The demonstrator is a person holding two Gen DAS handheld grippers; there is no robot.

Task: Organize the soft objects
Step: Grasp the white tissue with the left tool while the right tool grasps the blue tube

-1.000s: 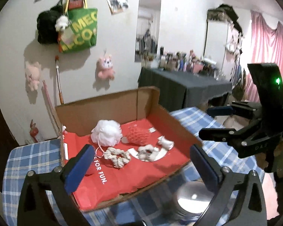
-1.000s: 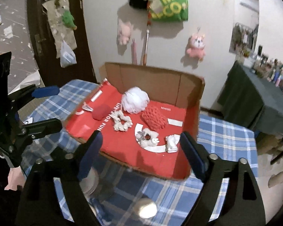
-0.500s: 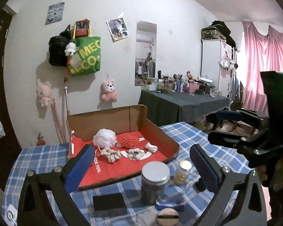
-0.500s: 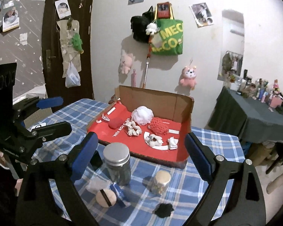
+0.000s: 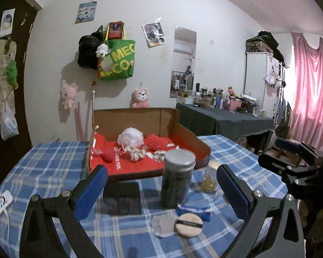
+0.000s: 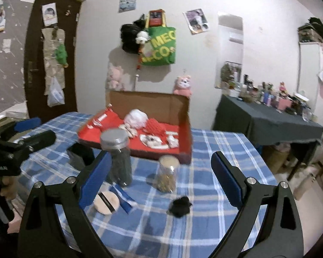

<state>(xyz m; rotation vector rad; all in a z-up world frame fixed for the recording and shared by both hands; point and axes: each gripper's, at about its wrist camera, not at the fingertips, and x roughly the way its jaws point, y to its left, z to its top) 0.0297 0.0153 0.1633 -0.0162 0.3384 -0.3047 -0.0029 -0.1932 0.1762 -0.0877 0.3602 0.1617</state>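
Both hand-held grippers have pulled back from over the cardboard box [image 5: 183, 129] to the near side of the desk [image 5: 43, 165]; the box now sits well ahead of them, beyond the jars.

Left hand-held gripper [image 5: 161, 185]: jaws wide apart, nothing between the pads. Right hand-held gripper [image 6: 159, 177]: likewise spread wide and empty.

Already in the box, on its red liner: white mesh pouf [image 5: 130, 136], red knitted pouch [image 5: 158, 143], a scrunchie [image 5: 135, 153], a few small pale pieces.

Newly in view, still loose on the desk: round powder puff [image 5: 189, 224] and clear pad [image 5: 162, 225] just ahead of the left hand-held gripper; black fluffy item [image 6: 180, 206] between the right one's fingers, lower down. Dark lidded jar [image 5: 177, 178] and small glass jar [image 6: 166, 175] stand between grippers and box.

Reading: the retreat suggests the next pickup. Puff and black fluff look the likely remaining soft items.
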